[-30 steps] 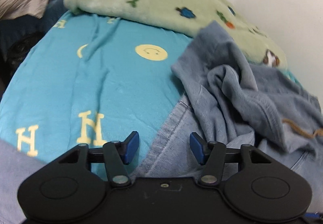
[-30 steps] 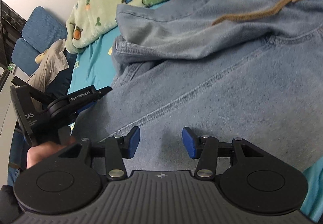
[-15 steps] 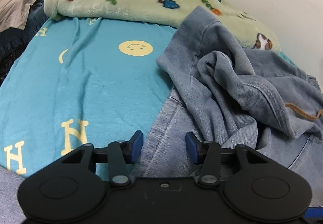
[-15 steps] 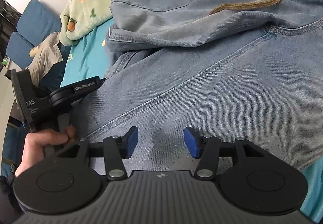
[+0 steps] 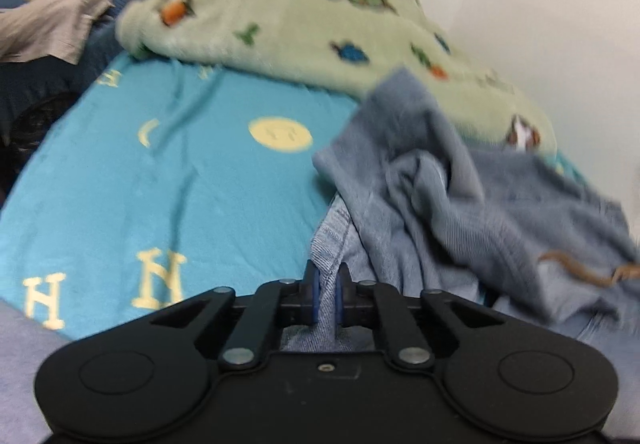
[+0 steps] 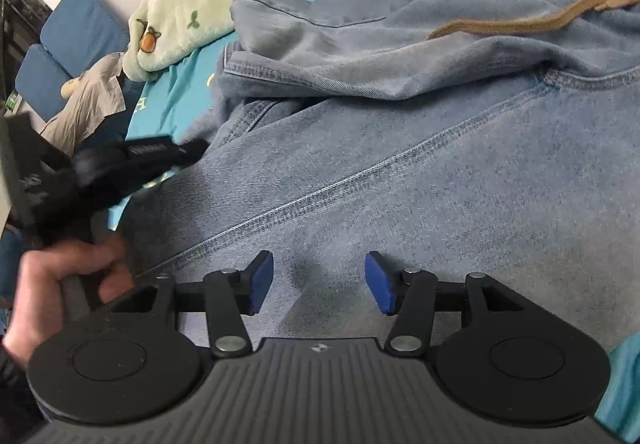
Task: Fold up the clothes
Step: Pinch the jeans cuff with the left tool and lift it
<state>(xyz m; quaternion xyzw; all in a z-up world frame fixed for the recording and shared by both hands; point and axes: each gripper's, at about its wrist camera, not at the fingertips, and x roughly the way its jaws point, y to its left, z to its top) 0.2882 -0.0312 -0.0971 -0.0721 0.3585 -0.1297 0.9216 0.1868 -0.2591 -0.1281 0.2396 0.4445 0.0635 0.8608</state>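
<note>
A light blue denim garment [image 5: 448, 204] with a brown drawstring [image 5: 576, 268] lies crumpled on a turquoise bedsheet [image 5: 168, 184]. My left gripper [image 5: 327, 298] is shut on the garment's left edge, with cloth pinched between the blue pads. In the right wrist view the denim garment [image 6: 440, 180] fills most of the frame. My right gripper [image 6: 319, 283] is open just above its flat lower part, nothing between the pads. The left gripper [image 6: 120, 160] shows there at the garment's left edge, held by a hand [image 6: 60, 284].
A green fleece blanket with cartoon prints [image 5: 312, 20] is heaped at the back against a white wall [image 5: 540, 4]. A beige cloth [image 5: 48, 24] lies on a dark blue cushion [image 6: 72, 44] to the left, beyond the bed edge.
My left gripper has closed on the denim's left edge; it was open before. The left view is blurred from motion. My right gripper stays open over the denim, nearly unmoved.
</note>
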